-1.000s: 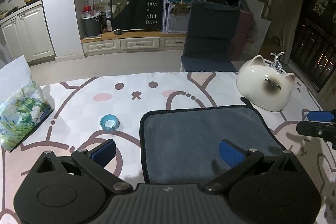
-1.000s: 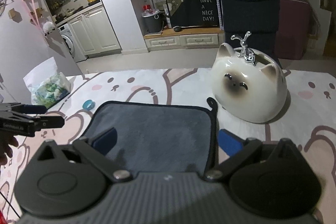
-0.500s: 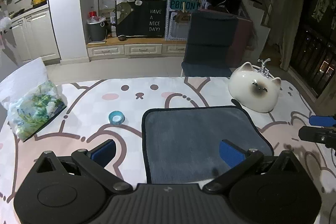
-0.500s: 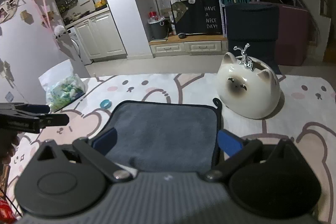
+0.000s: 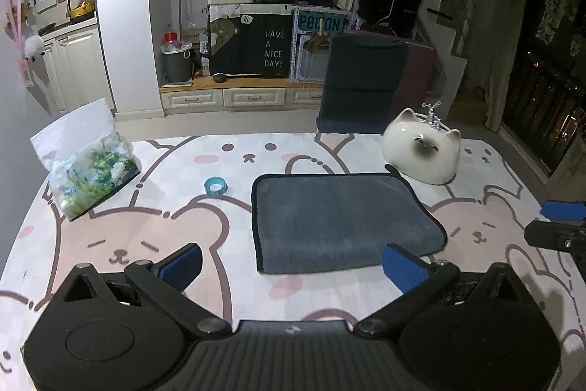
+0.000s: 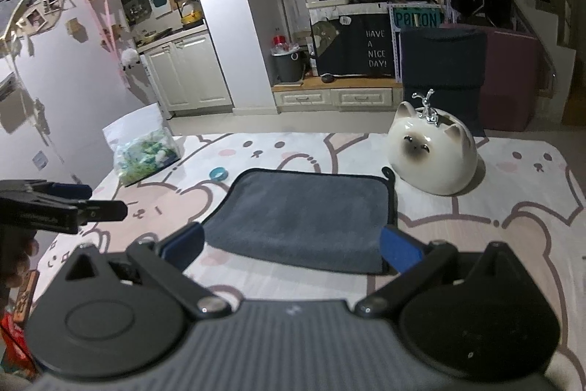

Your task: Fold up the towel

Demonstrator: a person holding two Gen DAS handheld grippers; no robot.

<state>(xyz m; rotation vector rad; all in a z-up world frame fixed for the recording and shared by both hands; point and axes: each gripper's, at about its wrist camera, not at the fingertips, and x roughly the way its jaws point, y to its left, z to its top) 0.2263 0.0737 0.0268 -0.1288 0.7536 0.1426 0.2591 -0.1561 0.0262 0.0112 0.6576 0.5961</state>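
The grey towel (image 5: 340, 222) lies flat on the cat-print tablecloth (image 5: 256, 284), just beside the white ceramic cat (image 5: 421, 152), on its near-left side, with its small hanging loop (image 6: 388, 173) at the corner closest to the cat. From the rounded edge on the side away from me and to the cat's side, I judge it is already folded at least once, though I cannot count the layers.

My left gripper (image 5: 291, 264) is spread wide and holds nothing; it hovers on my side of the towel, opposite the cat. My right gripper (image 6: 291, 244) is likewise released and empty, hanging over the towel's near edge, its right pad (image 6: 401, 253) over the near corner on the cat's side.

If another fold is wanted, I think the way to do it well is to take the two near corners at once, one in each gripper, pinching every layer together so the lower one does not lag. I would lift only enough to clear the cloth, carry the edge toward the cat evenly, and lay it down short of the cat so nothing nudges it. The blue tape ring (image 5: 215, 186), on the towel's side away from the cat, stays out of the path. The binding edge is thick, so a shallow bite may slip; I would go deeper.
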